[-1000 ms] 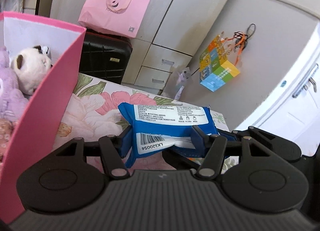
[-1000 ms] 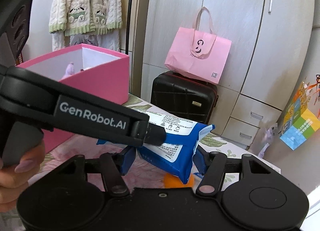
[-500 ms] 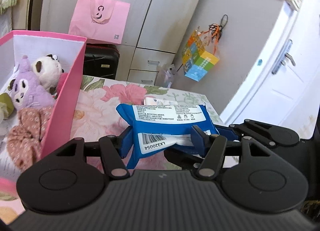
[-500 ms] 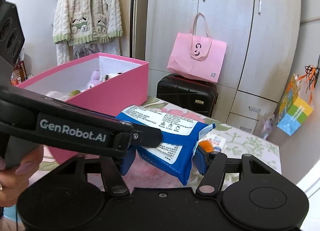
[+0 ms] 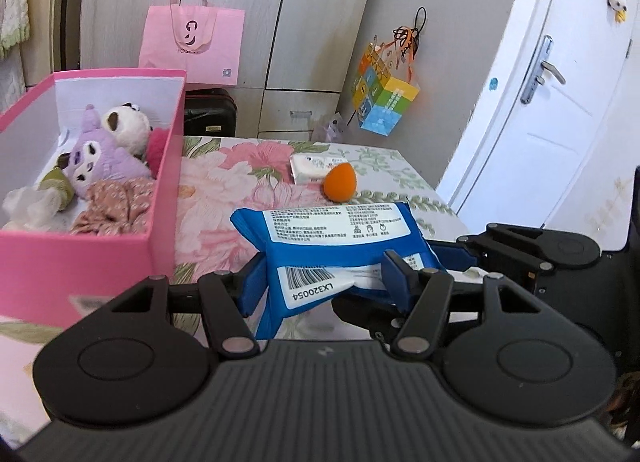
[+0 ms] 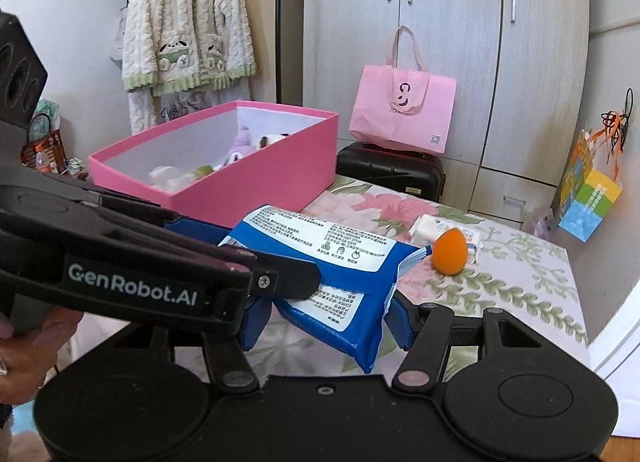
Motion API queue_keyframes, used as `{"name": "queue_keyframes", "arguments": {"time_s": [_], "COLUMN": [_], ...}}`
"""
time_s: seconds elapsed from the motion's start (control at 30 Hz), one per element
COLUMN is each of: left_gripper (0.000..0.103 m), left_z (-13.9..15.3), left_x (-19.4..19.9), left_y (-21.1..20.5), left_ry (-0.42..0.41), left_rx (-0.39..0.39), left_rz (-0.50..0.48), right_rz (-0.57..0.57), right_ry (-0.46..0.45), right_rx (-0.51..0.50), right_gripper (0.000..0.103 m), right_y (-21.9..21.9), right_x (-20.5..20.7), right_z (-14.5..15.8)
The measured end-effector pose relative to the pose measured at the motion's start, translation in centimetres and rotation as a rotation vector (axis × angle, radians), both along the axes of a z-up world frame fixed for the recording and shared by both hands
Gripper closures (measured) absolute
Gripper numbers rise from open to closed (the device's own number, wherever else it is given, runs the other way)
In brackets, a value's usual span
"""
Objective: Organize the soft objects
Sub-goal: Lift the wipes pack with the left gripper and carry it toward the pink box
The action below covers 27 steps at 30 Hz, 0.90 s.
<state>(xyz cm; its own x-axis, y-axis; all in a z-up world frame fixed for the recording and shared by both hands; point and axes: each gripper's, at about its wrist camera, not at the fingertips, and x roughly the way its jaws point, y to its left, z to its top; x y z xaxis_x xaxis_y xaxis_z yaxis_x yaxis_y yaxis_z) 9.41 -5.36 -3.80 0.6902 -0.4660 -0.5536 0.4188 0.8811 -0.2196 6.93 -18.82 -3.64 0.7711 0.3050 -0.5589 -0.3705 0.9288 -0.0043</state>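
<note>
Above the near part of the floral bench [image 5: 224, 189], a blue wipes pack [image 5: 340, 238] is held clear of the surface. Its top carries a white label of small print; the near end shows a white barcode panel marked LX320054, and its seam ends are crimped. Left tool [image 5: 324, 282] is clenched on the near end of the pack, blue pads pressing both sides. Right tool [image 6: 324, 322] grips the same pack from the other side, likewise clenched.

Pink box [image 5: 80, 258] stands at the bench's left edge, holding a purple plush [image 5: 104, 157], a panda plush [image 5: 126, 129] and a brown floral cloth [image 5: 116, 205]. An orange sponge [image 5: 340, 181] sits toward the far right corner, touching a white tissue pack [image 5: 310, 167].

Label print is too small to read. The left tool's arm crosses the right wrist view and covers the pack's left end. The box wall hides most of its contents there. The pack's underside is not visible.
</note>
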Motion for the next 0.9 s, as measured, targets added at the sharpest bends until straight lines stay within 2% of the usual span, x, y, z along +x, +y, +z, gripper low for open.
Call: {"name": "queue_keyframes", "arguments": {"time_s": [0.33,0.53,0.77,0.9], "left_gripper": [0.044,0.044,0.044,0.044], "left_z": [2.0,4.5,7.1,8.0], "left_x": [-4.6,-5.9,-4.0,-1.3], "left_y": [3.2,5.8,8.6,10.3], "left_ry": [-0.05,-0.118,-0.167,-0.182], "left_rx": [0.07,0.119,0.116,0.102], "left_rz": [-0.015,0.0,0.051,0.08], "right_rz": [0.081,0.145,0.214,0.224], "right_ry": [-0.019,-0.081,-0.147,-0.168], "right_rx": [-0.026,-0.032,-0.022,-0.015], "right_gripper": [0.037,0.037,0.035,0.033], "right_y": [3.0,5.5,8.2,9.7], "right_x": [-4.1,-4.5,-2.0,0.8], "right_z": [1.4,3.4,5.8,6.6]}}
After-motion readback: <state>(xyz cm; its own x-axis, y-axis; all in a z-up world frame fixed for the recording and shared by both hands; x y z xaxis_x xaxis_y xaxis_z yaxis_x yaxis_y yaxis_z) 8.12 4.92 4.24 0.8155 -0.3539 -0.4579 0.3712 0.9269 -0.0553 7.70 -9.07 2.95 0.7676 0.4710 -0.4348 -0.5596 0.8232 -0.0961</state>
